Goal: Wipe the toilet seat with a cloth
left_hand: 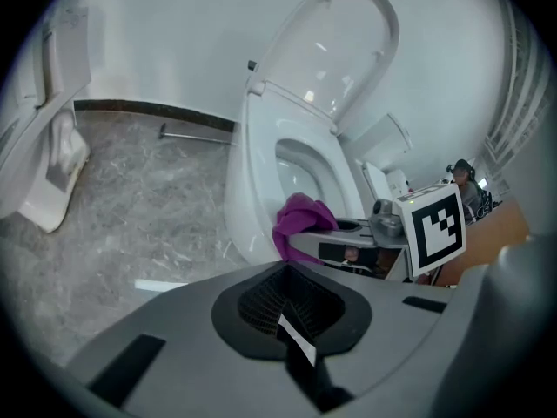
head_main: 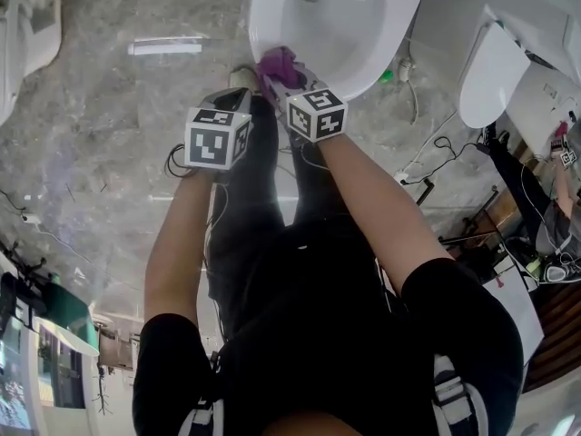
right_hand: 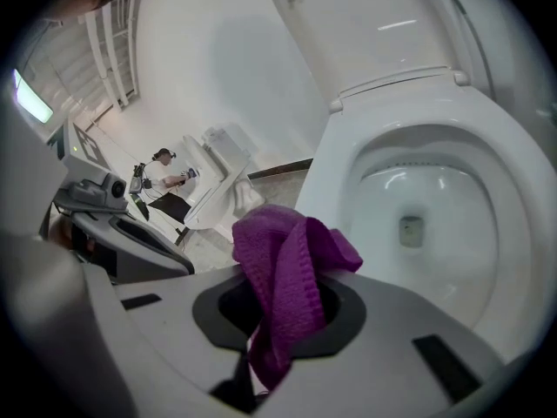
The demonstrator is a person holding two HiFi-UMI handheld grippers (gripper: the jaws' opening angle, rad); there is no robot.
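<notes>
A white toilet (head_main: 381,25) stands with its lid (left_hand: 335,50) raised and its bowl (right_hand: 435,207) open. My right gripper (head_main: 280,78) is shut on a purple cloth (head_main: 278,64), which rests against the front left of the seat rim (head_main: 259,34). In the right gripper view the cloth (right_hand: 291,273) bunches out of the right gripper (right_hand: 278,325). The left gripper view shows the cloth (left_hand: 300,220) at the rim (left_hand: 252,172). My left gripper (head_main: 240,87) hangs beside the bowl over the floor. Its jaws (left_hand: 291,320) are shut with nothing between them.
A white bar (head_main: 165,48) lies on the marble floor left of the toilet. Another toilet (left_hand: 52,164) stands further left. Cables (head_main: 427,153) and a spare white seat (head_main: 490,75) lie to the right. A person (right_hand: 170,177) is in the background.
</notes>
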